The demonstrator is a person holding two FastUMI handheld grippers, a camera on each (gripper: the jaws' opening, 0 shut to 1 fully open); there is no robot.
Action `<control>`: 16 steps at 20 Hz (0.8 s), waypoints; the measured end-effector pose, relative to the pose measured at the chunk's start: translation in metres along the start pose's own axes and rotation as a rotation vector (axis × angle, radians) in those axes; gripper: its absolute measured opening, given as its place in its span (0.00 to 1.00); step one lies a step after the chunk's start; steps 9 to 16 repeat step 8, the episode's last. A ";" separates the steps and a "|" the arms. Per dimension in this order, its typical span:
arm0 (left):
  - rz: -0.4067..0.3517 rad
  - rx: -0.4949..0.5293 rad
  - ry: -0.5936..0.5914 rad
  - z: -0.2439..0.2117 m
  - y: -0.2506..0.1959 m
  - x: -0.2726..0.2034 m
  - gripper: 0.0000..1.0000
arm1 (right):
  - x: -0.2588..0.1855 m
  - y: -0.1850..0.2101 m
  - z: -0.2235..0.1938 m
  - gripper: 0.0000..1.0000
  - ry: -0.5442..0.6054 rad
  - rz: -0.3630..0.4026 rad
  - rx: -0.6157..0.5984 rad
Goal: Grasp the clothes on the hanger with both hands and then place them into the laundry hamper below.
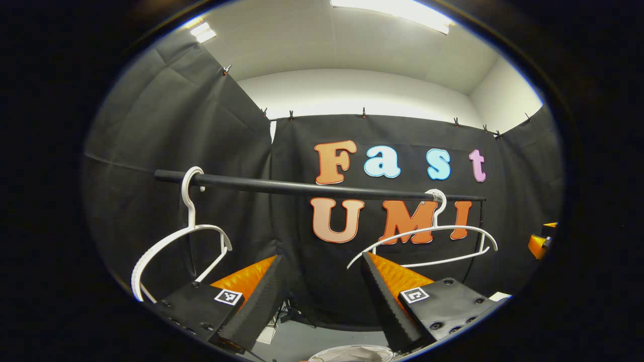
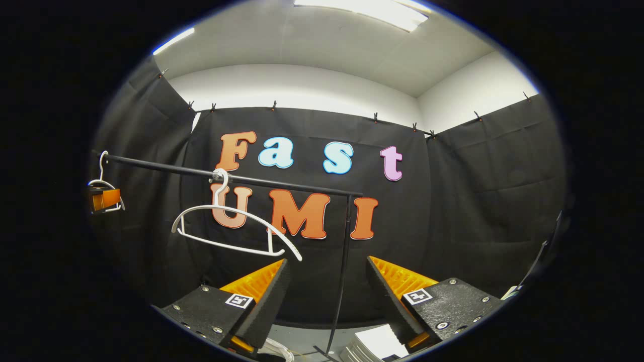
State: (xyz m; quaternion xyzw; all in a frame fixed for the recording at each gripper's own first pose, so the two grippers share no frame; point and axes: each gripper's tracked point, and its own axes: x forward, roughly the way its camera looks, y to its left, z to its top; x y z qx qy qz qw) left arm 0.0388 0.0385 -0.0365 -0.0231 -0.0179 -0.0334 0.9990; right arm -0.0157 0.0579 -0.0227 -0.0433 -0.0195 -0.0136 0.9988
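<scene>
Hangers, both white and bare, hung from the black rail (image 1: 312, 188), one at 9 o'clock (image 1: 176, 241) and one at 3 o'clock (image 1: 427, 241), while left gripper (image 1: 322, 281) and right gripper (image 2: 327, 281) were released, holding nothing, below them.

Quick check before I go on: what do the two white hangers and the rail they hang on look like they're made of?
Near hanger: looks like moulded white plastic, smooth and slightly glossy, with a ribbed edge along its shoulder. Far hanger: apparently the same white plastic, thin and evenly curved. Rail: a matte black round bar, probably painted or coated metal; the coating hides what lies beneath.
</scene>
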 end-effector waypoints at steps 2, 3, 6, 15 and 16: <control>-0.007 -0.003 -0.003 -0.001 0.003 -0.003 0.98 | -0.006 0.003 0.000 0.93 0.003 -0.007 0.001; -0.010 -0.001 -0.003 -0.002 0.004 -0.003 0.98 | -0.009 0.005 0.000 0.93 0.003 -0.008 0.003; -0.005 -0.001 0.000 -0.004 0.009 -0.007 0.98 | -0.015 0.011 -0.002 0.93 0.006 -0.006 0.003; -0.002 -0.006 0.002 -0.002 0.010 -0.007 0.98 | -0.015 0.013 -0.002 1.00 0.007 0.001 0.003; -0.002 -0.006 0.002 -0.002 0.010 -0.007 0.98 | -0.015 0.013 -0.002 1.00 0.007 0.001 0.003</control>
